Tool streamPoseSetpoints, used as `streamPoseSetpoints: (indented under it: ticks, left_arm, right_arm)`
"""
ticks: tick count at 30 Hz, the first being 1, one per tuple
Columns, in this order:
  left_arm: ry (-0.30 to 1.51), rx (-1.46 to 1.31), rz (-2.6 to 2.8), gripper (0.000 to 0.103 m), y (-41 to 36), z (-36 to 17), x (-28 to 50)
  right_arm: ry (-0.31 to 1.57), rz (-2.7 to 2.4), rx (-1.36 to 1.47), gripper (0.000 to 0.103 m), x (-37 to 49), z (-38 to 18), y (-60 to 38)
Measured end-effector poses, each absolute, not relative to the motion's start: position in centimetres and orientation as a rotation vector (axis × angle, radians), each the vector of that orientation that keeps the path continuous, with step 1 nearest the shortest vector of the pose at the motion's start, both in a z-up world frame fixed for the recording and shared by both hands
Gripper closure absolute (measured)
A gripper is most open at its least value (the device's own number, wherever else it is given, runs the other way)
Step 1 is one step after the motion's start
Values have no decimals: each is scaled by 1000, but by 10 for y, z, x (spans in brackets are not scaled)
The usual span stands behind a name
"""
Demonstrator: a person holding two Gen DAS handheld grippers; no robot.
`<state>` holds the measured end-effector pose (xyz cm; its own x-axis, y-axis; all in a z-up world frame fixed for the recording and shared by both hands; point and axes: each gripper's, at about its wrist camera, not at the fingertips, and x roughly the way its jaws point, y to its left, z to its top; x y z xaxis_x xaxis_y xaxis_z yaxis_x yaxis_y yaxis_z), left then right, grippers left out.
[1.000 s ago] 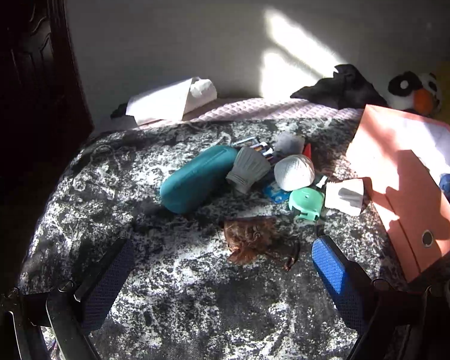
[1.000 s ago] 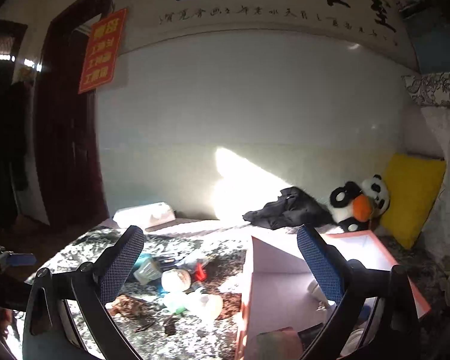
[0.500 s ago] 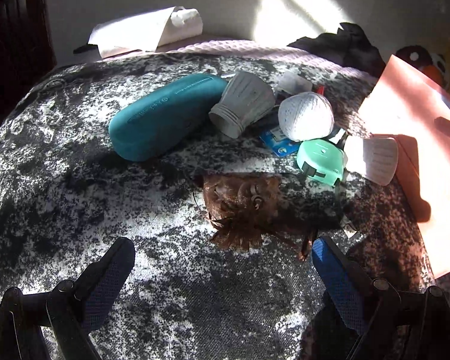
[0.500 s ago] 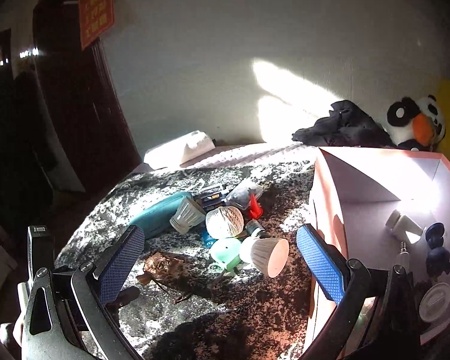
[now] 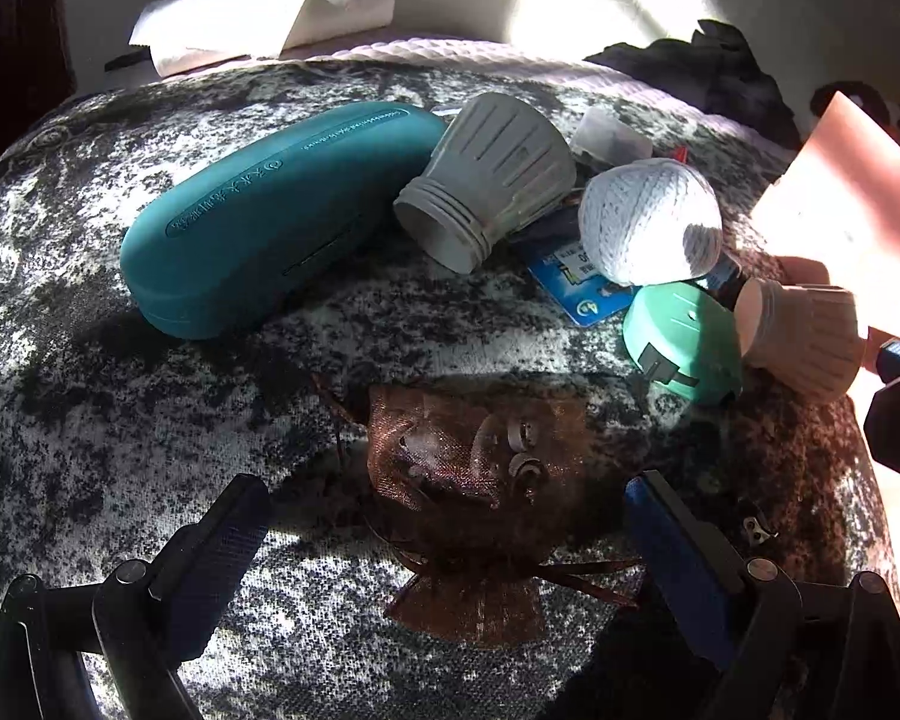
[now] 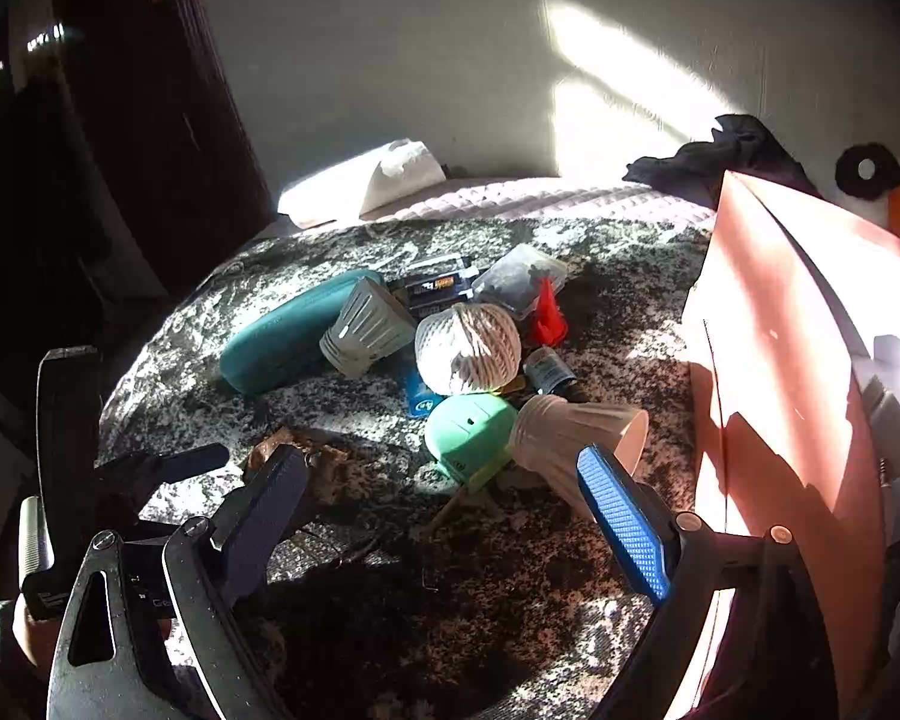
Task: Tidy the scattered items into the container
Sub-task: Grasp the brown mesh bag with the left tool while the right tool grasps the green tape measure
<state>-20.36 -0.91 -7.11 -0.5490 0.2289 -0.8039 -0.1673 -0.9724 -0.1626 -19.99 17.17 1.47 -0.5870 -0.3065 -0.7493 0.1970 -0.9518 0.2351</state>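
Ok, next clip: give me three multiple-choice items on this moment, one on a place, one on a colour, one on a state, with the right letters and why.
1. Where does the brown mesh pouch lie in the left wrist view?
A. inside the pink box
B. on the mottled cover, between the left gripper fingers' line
C. on top of the glasses case

2. What colour is the glasses case?
A. teal
B. red
C. yellow

3. How does the right gripper stand?
A. shut on the ball of string
B. shut on the mint tape measure
C. open, holding nothing

Key: 1 B, the pouch sits on the cover just ahead of the open fingers; 2 A, the long case is teal in both views; 3 C, its jaws, which have just been closing a little, stand apart with nothing pressed between them.
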Motion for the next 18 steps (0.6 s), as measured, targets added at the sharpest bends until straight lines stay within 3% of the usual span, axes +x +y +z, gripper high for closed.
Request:
streamPoseSetpoints:
  ticks: [4, 14, 18]
  left_arm:
    - [-38, -1327, 2638, 20, -4, -76, -208]
    - [-36, -1277, 2633, 44, -10, -74, -212]
    - [-39, -1274, 2621, 45, -12, -75, -214]
  right_arm:
    - [-237, -2485, 1414, 12, -211, -21, 176]
    - [-142, -2547, 1367, 15, -230, -44, 171]
    - [-86, -2639, 1328, 15, -244, -47, 166]
